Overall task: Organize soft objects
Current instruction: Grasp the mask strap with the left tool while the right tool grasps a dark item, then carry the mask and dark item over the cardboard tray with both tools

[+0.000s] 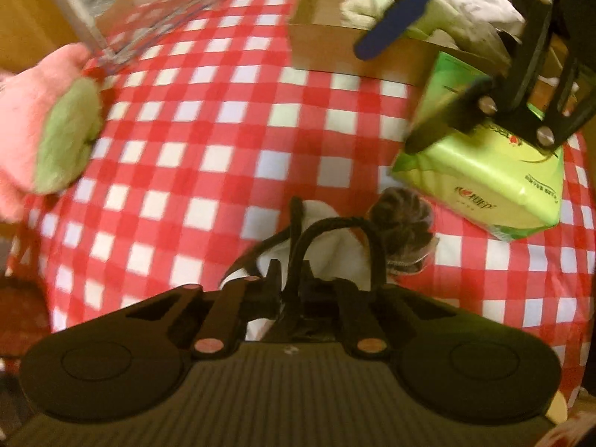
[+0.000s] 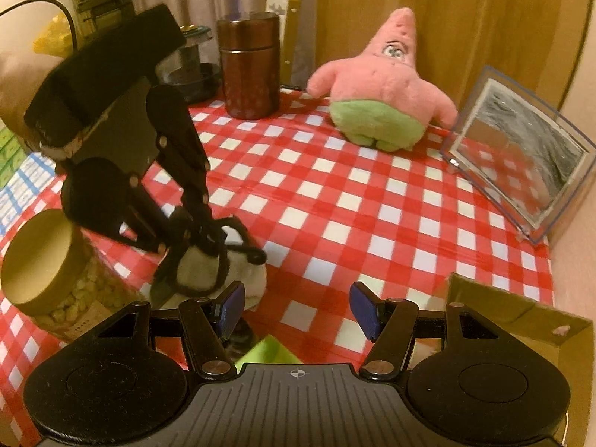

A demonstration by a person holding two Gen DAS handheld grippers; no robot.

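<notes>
A small white soft toy (image 1: 335, 246) with black cord loops and a brown braided tuft lies on the red-checked tablecloth (image 1: 208, 141). My left gripper (image 1: 294, 272) points down at it, shut on its black cords; the right wrist view shows the same grip (image 2: 201, 234) on the toy (image 2: 238, 268). A pink star plush (image 2: 383, 85) with green shorts sits upright at the far edge, and is at the left edge (image 1: 37, 123) in the left wrist view. My right gripper (image 2: 298, 309) is open with nothing between its blue pads, and hovers over a green tissue pack (image 1: 484, 178).
A cardboard box (image 1: 335, 56) holding pale cloths stands behind the tissue pack. A clear acrylic frame (image 2: 521, 171) leans at the right edge. A brown canister (image 2: 249, 70) stands at the back. A jar with a yellow lid (image 2: 41, 260) sits beside the left gripper.
</notes>
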